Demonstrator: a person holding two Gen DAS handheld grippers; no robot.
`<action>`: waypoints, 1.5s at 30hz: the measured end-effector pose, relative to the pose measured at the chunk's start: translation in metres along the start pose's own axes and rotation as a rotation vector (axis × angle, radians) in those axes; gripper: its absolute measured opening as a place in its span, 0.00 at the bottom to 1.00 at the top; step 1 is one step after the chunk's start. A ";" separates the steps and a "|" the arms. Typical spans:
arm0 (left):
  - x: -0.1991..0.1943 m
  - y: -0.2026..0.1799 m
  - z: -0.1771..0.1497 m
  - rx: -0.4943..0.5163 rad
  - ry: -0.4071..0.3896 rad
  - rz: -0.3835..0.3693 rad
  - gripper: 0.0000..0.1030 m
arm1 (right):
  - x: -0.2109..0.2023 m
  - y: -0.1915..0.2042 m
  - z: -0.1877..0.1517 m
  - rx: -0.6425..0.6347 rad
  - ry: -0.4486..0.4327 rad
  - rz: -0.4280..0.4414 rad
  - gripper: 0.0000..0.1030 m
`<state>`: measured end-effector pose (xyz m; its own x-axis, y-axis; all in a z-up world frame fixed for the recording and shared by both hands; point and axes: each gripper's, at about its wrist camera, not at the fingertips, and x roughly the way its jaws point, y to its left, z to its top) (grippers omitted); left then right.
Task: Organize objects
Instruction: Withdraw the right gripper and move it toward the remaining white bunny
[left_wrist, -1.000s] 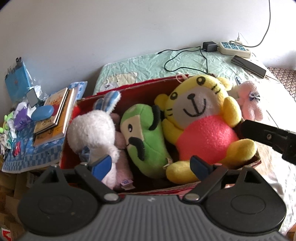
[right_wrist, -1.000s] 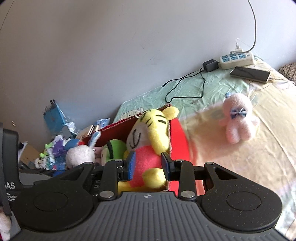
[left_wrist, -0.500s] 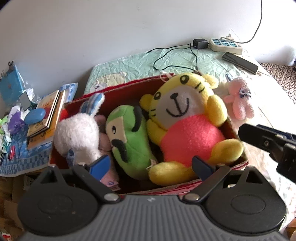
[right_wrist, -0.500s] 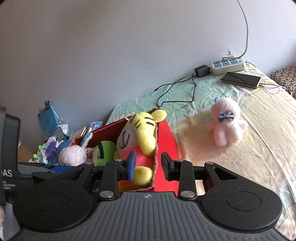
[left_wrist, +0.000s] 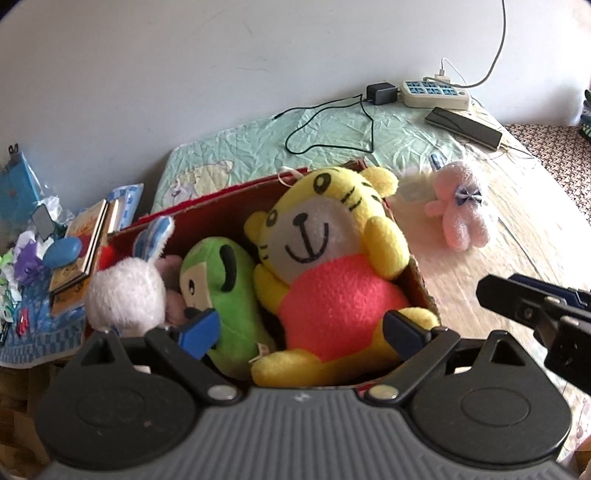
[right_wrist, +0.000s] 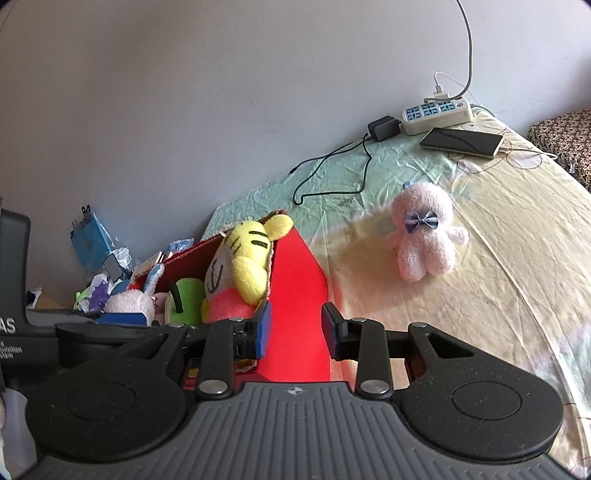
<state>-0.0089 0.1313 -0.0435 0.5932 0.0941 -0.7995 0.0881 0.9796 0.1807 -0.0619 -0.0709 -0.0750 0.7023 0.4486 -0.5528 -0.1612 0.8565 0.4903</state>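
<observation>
A red cardboard box (left_wrist: 221, 206) on the bed holds a yellow tiger plush (left_wrist: 332, 258) in a red shirt, a green plush (left_wrist: 218, 288) and a white bunny plush (left_wrist: 125, 291). My left gripper (left_wrist: 301, 328) hangs open and wide over the box's near edge, with the tiger's legs and the green plush beneath its gap but not pinched. A small pink plush (right_wrist: 424, 236) with a blue bow lies on the sheet right of the box. My right gripper (right_wrist: 297, 330) stands partly open before the box's red side wall (right_wrist: 295, 288), holding nothing.
Against the wall lie a power strip (right_wrist: 437, 112), a charger with black cable (right_wrist: 382, 127) and a phone (right_wrist: 461, 142). Left of the box lies a clutter of books (left_wrist: 85, 240) and small items. The right gripper's finger (left_wrist: 532, 310) juts in at the right of the left wrist view.
Both grippers have shifted to the right: the box has slid left in each view and the pink plush sits nearer the middle. The right gripper's gap now frames the box wall, not the tiger.
</observation>
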 end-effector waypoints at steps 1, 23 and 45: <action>0.000 0.000 0.001 -0.003 0.001 0.006 0.93 | 0.000 -0.002 0.001 0.002 0.003 0.004 0.33; -0.028 -0.082 0.028 0.070 -0.112 -0.114 0.91 | 0.001 -0.105 0.016 0.073 0.069 -0.074 0.33; 0.052 -0.169 0.005 0.063 0.005 -0.250 0.90 | 0.099 -0.175 0.059 0.029 0.228 0.051 0.34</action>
<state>0.0109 -0.0298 -0.1131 0.5431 -0.1483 -0.8265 0.2811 0.9596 0.0125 0.0769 -0.1916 -0.1759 0.5179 0.5404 -0.6632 -0.1702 0.8248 0.5392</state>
